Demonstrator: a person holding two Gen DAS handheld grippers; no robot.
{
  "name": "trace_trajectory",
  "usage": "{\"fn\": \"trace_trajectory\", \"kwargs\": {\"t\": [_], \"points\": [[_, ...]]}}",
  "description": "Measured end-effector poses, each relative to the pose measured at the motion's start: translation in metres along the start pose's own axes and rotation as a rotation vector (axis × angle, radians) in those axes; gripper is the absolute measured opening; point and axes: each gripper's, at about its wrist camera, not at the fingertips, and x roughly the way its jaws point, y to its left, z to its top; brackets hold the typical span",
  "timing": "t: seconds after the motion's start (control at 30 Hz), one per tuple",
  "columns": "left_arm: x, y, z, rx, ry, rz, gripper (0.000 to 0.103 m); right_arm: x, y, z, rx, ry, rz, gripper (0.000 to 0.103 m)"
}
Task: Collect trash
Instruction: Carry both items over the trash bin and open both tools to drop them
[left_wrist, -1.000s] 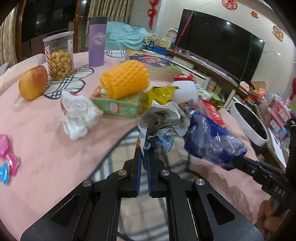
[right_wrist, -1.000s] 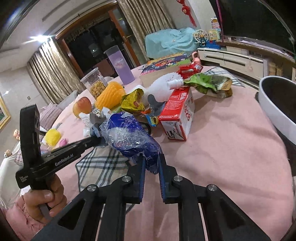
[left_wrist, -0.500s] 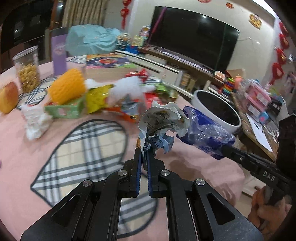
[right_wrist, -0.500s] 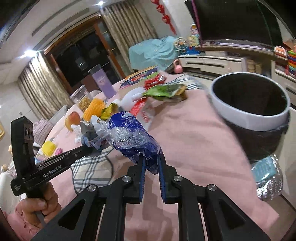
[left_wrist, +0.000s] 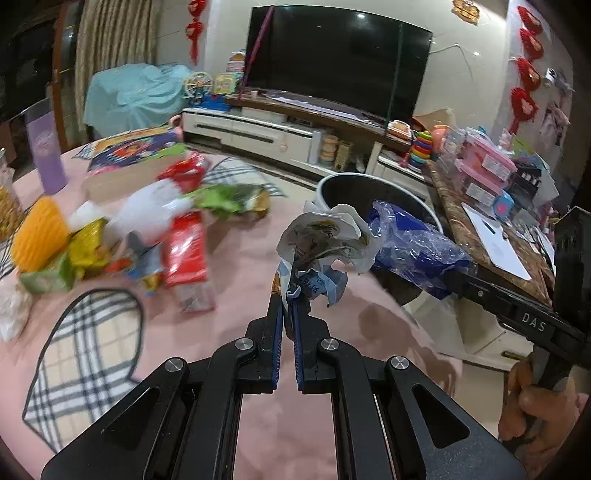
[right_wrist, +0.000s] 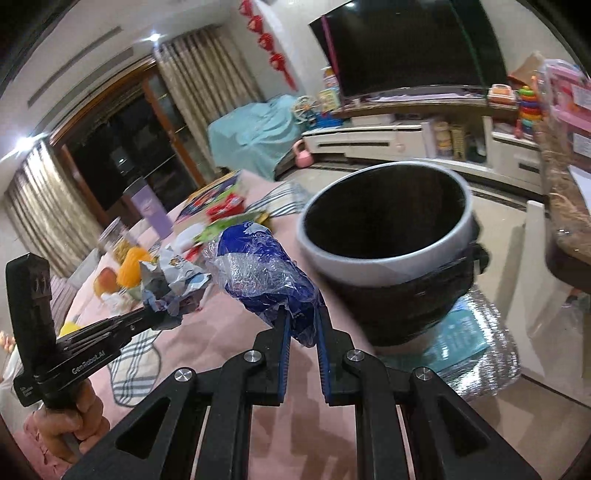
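Carry step. Left gripper (left_wrist: 289, 308) is clenched on the crumpled paper wrapper (left_wrist: 325, 236); right gripper (right_wrist: 301, 325) is clenched on the blue plastic bag (right_wrist: 264, 273). Both loads hang near the bin (right_wrist: 388, 262), short of its rim. Next, judged: bring each over the bin's mouth, then release.
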Motion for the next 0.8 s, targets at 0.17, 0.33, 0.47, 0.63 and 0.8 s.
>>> {"fn": "trace_trajectory", "kwargs": {"t": [0.17, 0.33, 0.47, 0.63, 0.8], "points": [[0.014, -0.020, 0.013, 0.026, 0.005, -0.017, 0.005, -0.002, -0.019, 0.011, 0.007, -0.012, -0.038, 0.013], [0.030, -0.038, 0.028, 0.056, 0.008, -0.024, 0.005, 0.001, -0.036, 0.025, 0.008, -0.017, -0.075, 0.013], [0.041, -0.048, 0.040, 0.071, 0.010, -0.028, 0.005, 0.006, -0.046, 0.038, -0.003, -0.013, -0.109, 0.013], [0.058, -0.057, 0.057, 0.079, 0.026, -0.032, 0.005, 0.015, -0.060, 0.054, -0.015, -0.001, -0.144, 0.013], [0.074, -0.065, 0.070, 0.092, 0.039, -0.036, 0.005, 0.022, -0.064, 0.069, -0.032, 0.007, -0.160, 0.013]]}}
